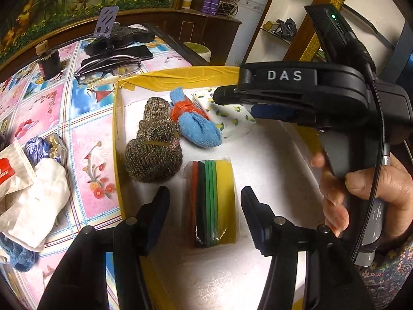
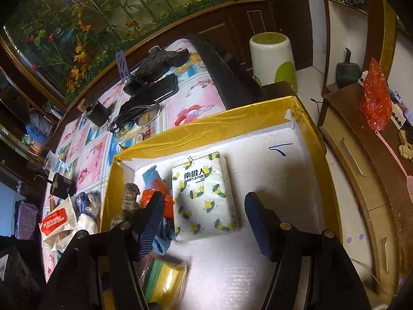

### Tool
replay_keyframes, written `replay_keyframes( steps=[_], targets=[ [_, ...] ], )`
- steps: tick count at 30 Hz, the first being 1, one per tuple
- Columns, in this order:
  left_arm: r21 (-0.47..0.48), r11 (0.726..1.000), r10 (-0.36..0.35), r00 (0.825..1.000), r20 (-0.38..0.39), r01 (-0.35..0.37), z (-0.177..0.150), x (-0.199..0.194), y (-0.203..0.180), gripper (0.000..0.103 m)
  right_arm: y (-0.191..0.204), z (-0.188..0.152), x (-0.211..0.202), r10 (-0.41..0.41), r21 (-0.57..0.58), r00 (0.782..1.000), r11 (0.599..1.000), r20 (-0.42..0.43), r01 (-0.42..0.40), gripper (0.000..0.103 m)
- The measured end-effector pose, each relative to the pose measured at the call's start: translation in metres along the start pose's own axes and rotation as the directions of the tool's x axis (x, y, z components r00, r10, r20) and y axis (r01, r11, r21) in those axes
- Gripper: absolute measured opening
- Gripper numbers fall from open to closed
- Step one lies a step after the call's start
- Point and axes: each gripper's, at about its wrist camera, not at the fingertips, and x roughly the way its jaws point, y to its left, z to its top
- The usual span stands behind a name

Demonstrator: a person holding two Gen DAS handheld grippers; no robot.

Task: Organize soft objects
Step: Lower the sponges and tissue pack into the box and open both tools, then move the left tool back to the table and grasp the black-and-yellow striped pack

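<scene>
**Soft things in the yellow-rimmed box**

Where my left wrist camera looks down, my left claw (image 1: 205,217) stands open over the white-lined box with yellow taped rim (image 1: 180,73), and the plastic-wrapped pack of red, black, green and yellow sponge sheets (image 1: 214,204) lies on the box floor between the fingers, untouched by either pad. Beyond it sits a brown-speckled knitted roll bound with a rubber band (image 1: 155,144), and just beside that a blue towel bundle wrapped in orange tape (image 1: 196,124). My right claw (image 1: 232,95) reaches in from the right, its handle gripped by my right hand (image 1: 361,193). On the flowered desk (image 1: 85,129) left of the box lie black-framed glasses (image 1: 108,69) and a heap of white bags (image 1: 33,196).

From the right wrist camera, my right claw (image 2: 204,222) is open and holds nothing. Between its fingers, flat on the box floor, lies a white tissue pack printed with lemons (image 2: 204,196), clear of both pads. The towel bundle (image 2: 157,180) and knitted roll (image 2: 130,196) lie left of it, partly hidden behind the left finger; the sponge pack (image 2: 165,279) lies nearer the camera.
</scene>
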Motion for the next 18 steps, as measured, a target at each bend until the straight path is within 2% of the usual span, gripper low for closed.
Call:
replay_keyframes(
  steps=[5, 10, 14, 18],
  targets=[
    [0.002, 1.0, -0.005, 0.999, 0.046, 0.005, -0.007, -0.025, 0.009, 0.057, 0.014, -0.015, -0.033, 0.096, 0.003, 0.994, 0.995, 0.059, -0.096, 0.068],
    [-0.042, 0.999, -0.001, 0.996, 0.088, 0.005, -0.02, -0.049, 0.032, 0.06, 0.047, -0.04, -0.06, 0.197, -0.033, 0.974, 0.98, 0.112, -0.195, 0.069],
    [-0.068, 0.998, 0.009, 0.993, 0.115, -0.001, -0.03, -0.07, 0.053, 0.06, 0.078, -0.06, -0.063, 0.275, -0.053, 0.955, 0.961, 0.114, -0.271, 0.07],
    [-0.089, 0.996, 0.025, 0.989, 0.144, -0.012, -0.044, -0.09, 0.074, 0.061, 0.108, -0.079, -0.059, 0.316, -0.079, 0.943, 0.948, 0.105, -0.309, 0.07]
  ],
)
